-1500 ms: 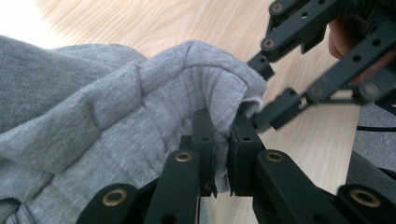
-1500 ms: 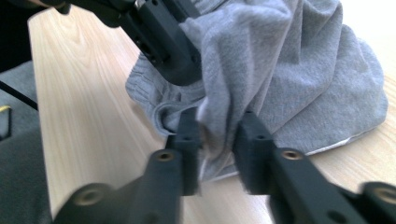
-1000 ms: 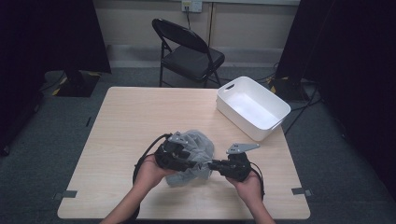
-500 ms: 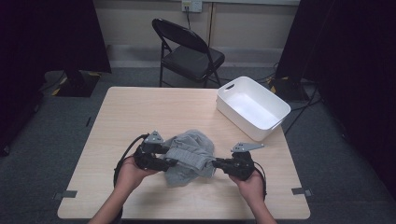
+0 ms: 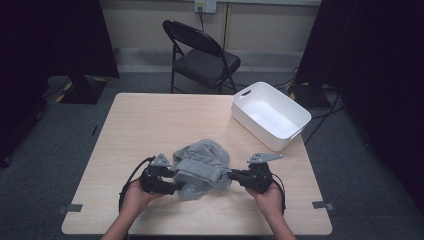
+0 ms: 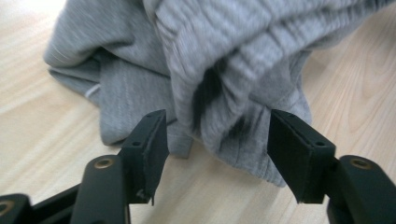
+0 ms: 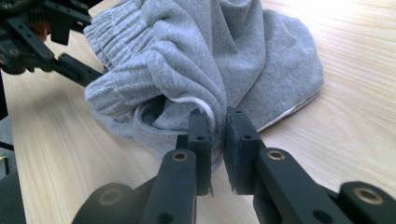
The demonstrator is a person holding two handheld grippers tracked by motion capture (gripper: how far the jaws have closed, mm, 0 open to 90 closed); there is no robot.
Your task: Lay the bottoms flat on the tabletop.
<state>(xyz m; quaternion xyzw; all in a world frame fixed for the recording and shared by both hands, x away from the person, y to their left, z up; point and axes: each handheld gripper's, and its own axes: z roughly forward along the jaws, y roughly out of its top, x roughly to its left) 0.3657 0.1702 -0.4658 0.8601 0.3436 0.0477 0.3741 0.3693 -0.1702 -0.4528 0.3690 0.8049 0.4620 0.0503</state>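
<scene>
Straddling ribbed cuff of crumpled grey knit garment [image 6: 243,60], left claw [image 6: 217,156] gapes, just been closing; garment dead ahead. Right claw [image 7: 218,140] pinches opposite hem.

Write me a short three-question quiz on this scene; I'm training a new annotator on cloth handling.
1. True or false: the right gripper is shut on the grey garment.
2. How do the left gripper's jaws stand? A. apart, a ribbed fold of cloth between them, not pinched; B. clamped on the white bin; C. closed on nothing.
3. Where is the white bin?

Key
1. True: its jaws pinch a gathered edge of the cloth.
2. A.
3. At the table's far right corner, apart from the garment, nothing visible inside.
</scene>
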